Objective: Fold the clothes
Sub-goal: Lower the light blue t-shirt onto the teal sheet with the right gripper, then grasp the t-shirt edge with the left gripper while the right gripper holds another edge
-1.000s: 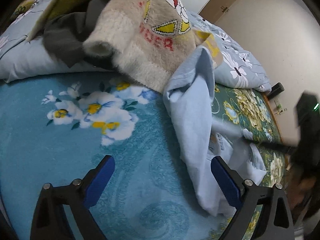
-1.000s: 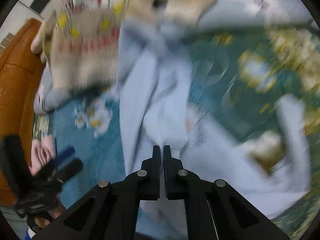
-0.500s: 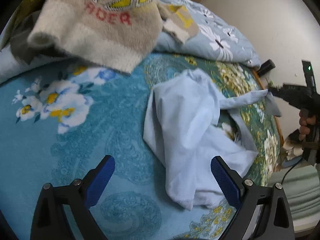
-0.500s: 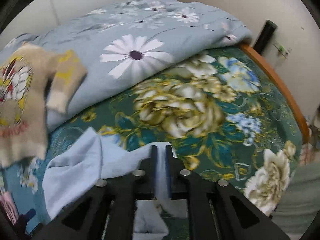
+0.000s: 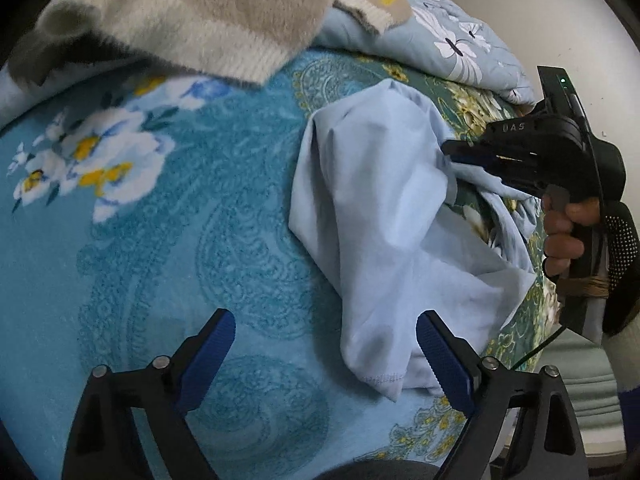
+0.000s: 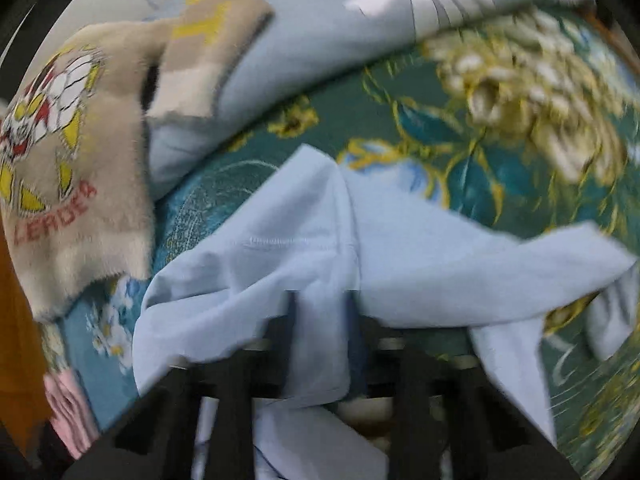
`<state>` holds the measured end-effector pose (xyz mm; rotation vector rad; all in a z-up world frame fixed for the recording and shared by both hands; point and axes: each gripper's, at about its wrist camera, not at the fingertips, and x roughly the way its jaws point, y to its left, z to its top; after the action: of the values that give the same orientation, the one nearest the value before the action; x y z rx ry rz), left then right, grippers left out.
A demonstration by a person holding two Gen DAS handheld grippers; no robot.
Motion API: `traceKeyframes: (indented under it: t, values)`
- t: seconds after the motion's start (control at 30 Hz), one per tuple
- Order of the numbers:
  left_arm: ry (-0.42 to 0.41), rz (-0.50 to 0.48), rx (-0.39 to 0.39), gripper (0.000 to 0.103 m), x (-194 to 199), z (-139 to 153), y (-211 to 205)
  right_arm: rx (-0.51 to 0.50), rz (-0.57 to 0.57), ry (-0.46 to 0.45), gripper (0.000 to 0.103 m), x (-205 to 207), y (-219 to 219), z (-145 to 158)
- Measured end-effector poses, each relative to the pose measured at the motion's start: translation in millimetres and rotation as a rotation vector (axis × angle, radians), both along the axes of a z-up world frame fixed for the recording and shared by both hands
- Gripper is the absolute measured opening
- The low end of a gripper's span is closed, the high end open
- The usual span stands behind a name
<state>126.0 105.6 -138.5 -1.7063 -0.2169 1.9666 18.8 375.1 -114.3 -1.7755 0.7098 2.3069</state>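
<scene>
A light blue garment (image 5: pixel 380 220) lies crumpled on the teal flowered bedspread (image 5: pixel 160 240). My left gripper (image 5: pixel 324 360) is open low over the bedspread, with the garment's hemmed lower corner beside its right pad and nothing between the pads. A hand (image 5: pixel 564 232) holds my right gripper (image 5: pixel 452 152) at the garment's right side. In the blurred right wrist view, a fold of the garment (image 6: pixel 280 260) runs between the fingers of that gripper (image 6: pixel 322 320) and drapes over them, so it is shut on the cloth.
A fuzzy beige sweater (image 5: pixel 200 12) with red letters lies on a grey-blue flowered duvet (image 5: pixel 460 40) at the head of the bed. A pink item (image 6: pixel 68 408) and orange-brown wood (image 6: pixel 20 340) sit at the left edge. A white wall rises to the right.
The right gripper pulled the blue garment off the sweater pile toward the right, then swung back left over the garment with a fold still held. The left gripper stayed open.
</scene>
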Motion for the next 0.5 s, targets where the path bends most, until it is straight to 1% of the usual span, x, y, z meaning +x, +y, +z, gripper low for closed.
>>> traceKeyframes:
  t: [0.03,0.07,0.1,0.13,0.2,0.23,0.27,0.3,0.33,0.37,0.4,0.47,0.5]
  values:
    - [-0.010,-0.008,0.003,0.089,-1,-1,2,-0.021,0.004,0.017,0.000,1,-3,4]
    - [-0.020,-0.017,0.007,0.084,-1,-3,3,-0.043,0.009,0.034,0.000,3,-6,9]
    - [-0.030,-0.025,0.010,0.074,-2,-4,5,-0.064,0.014,0.056,0.000,4,-8,15]
    - [-0.040,-0.034,0.014,0.069,-2,-6,6,-0.082,0.022,0.095,0.000,6,-12,29]
    - [-0.058,-0.054,0.022,0.046,-3,-8,11,-0.114,0.039,0.171,0.000,10,-18,57]
    - [-0.073,-0.062,0.033,0.038,-3,-9,14,-0.110,0.049,0.203,0.000,12,-20,72]
    - [-0.088,-0.071,0.044,0.027,-3,-11,16,-0.106,0.058,0.235,0.000,14,-23,88]
    - [-0.101,-0.078,0.054,0.019,-2,-12,19,-0.102,0.067,0.266,0.000,15,-25,104]
    - [-0.097,-0.082,0.052,0.013,-1,-11,21,-0.094,0.077,0.292,0.000,16,-28,118]
    - [-0.092,-0.085,0.050,0.009,0,-10,22,-0.068,0.090,0.295,0.000,15,-31,128]
    - [-0.084,-0.086,0.041,0.009,1,-8,23,-0.044,0.100,0.295,0.000,14,-34,136]
    - [-0.073,-0.086,0.035,0.008,2,-5,21,-0.018,0.094,0.270,0.000,14,-31,135]
    - [-0.069,-0.086,0.037,0.008,3,-3,19,-0.016,0.088,0.253,0.000,15,-28,126]
